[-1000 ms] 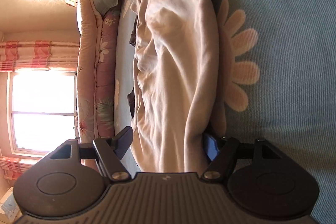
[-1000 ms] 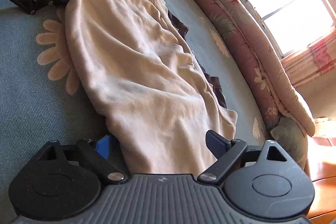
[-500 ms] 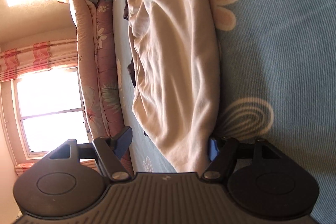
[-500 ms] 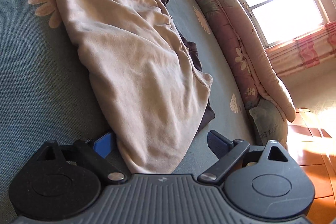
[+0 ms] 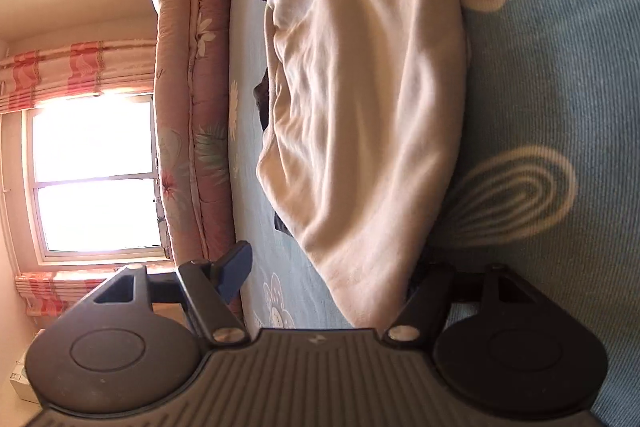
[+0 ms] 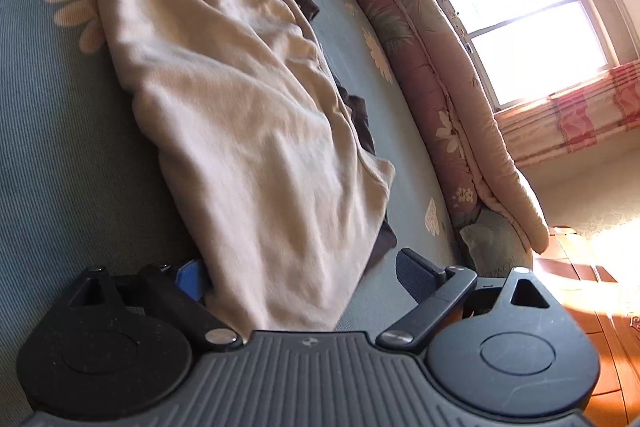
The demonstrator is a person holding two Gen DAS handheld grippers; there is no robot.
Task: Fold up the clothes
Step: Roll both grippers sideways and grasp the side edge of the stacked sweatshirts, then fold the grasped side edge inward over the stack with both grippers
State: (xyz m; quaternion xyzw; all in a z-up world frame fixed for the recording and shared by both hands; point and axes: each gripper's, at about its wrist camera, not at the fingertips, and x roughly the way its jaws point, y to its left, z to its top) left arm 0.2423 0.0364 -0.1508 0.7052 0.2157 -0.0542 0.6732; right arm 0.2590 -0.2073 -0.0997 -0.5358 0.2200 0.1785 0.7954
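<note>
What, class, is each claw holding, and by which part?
Nothing: the left claw and right claw both stand open, with the beige garment lying ungripped between their fingers on the bed.

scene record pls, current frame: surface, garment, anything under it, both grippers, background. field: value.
surface: blue-green bedspread with flower print
garment: cream top, rumpled, lying lengthwise on the bedspread
under it: dark garment, only edges showing
left gripper: jaws open, cream fabric end between them, pads not pressing
right gripper: jaws open, cream fabric end between them
background: rolled floral quilt along far edge, window
</note>
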